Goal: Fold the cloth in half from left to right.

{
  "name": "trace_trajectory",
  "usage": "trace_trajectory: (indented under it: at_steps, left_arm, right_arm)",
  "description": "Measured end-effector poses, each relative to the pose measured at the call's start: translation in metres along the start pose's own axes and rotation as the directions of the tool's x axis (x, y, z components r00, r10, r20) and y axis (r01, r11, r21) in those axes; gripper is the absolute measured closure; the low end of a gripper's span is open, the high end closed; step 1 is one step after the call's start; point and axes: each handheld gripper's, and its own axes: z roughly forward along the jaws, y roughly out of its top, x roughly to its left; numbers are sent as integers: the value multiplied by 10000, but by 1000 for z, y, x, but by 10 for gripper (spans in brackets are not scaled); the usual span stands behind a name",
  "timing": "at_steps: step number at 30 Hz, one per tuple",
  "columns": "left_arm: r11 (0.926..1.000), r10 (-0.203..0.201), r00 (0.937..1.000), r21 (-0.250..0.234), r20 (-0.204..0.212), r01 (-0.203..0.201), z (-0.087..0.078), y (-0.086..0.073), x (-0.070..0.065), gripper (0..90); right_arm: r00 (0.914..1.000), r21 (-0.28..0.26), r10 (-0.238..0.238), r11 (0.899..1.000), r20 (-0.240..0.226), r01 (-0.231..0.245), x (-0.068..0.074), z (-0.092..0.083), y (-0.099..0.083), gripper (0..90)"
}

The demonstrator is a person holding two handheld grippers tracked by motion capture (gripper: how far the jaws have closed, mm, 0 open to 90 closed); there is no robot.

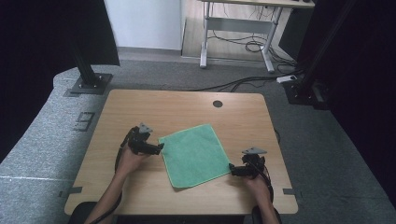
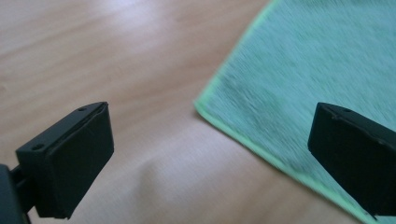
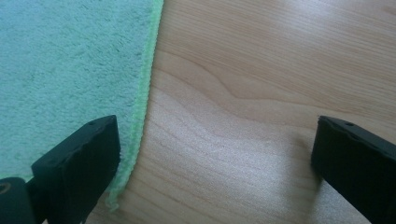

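On table (image 1: 140,112): cloth (image 1: 194,154), grippers wide.

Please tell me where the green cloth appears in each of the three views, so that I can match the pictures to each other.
High view: the green cloth lies flat at the table's middle, between the left gripper and the right gripper.
Left gripper view: the cloth takes the upper right, one corner pointing between the open jaws.
Right gripper view: the cloth takes the upper left, its edge running down to a corner by the left jaw.
Shared landmark: the cloth's light green hem against the wooden table.
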Motion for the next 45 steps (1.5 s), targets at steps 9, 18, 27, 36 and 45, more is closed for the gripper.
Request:
trace_trajectory:
  at_steps: [9, 18, 27, 36, 45]
  left_arm:
    - [9987, -505, 9984, 103, -266, 508, 32, 2, 13, 11]
    - [9978, -281, 9976, 581, -630, 318, 49, 1, 11, 25]
    - [9961, -566, 9971, 652, -499, 598, 49, 0, 14, 35]
    - [9961, -565, 9971, 652, -503, 597, 49, 0, 14, 35]
    - [9960, -562, 9972, 667, -499, 595, 49, 0, 14, 33]
  right_arm:
    - [10000, -96, 27, 10000, 7, -27, 0, 1, -1, 0]
    - [10000, -202, -46, 9998, -55, 44, -1, 1, -2, 0]
    - [9974, 21, -526, 9986, -497, 527, -5, 0, 2, 1]
    - [9878, -532, -889, 9952, -1277, 826, 13, -11, 16, 19]
    - [9461, -598, -1683, 9856, -2766, 1579, 53, -7, 27, 78]
